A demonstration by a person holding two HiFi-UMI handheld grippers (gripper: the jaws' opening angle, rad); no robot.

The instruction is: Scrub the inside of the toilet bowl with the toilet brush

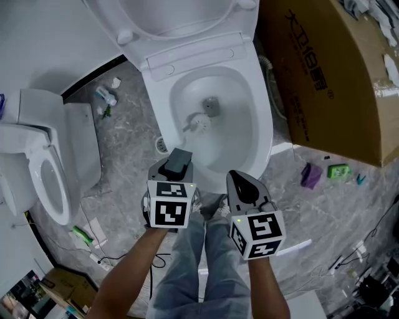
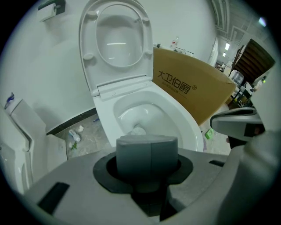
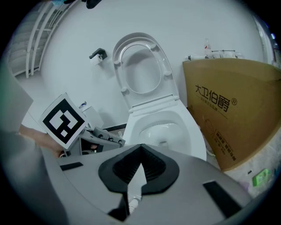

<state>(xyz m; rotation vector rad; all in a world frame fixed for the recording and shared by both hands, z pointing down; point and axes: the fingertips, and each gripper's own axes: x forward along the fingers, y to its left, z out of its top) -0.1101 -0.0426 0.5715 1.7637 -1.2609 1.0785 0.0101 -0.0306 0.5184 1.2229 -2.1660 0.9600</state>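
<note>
The white toilet bowl (image 1: 257,124) stands open with its lid (image 1: 181,15) up. A white brush head (image 1: 198,121) rests inside the bowl, beside the drain hole (image 1: 212,106). My left gripper (image 1: 177,163) is shut on the brush's grey handle (image 2: 147,156), just in front of the bowl's near rim. In the left gripper view the brush head (image 2: 138,130) shows past the handle, low in the bowl (image 2: 184,118). My right gripper (image 1: 242,184) hovers to the right of the left one, shut with nothing between its jaws (image 3: 138,172). It looks at the bowl (image 3: 193,136) too.
A large cardboard box (image 1: 324,75) stands close on the toilet's right. A second, smaller toilet (image 1: 43,177) sits at the left. A bottle (image 1: 105,96), purple (image 1: 310,176) and green (image 1: 338,170) items and cables (image 1: 349,255) lie on the marble floor.
</note>
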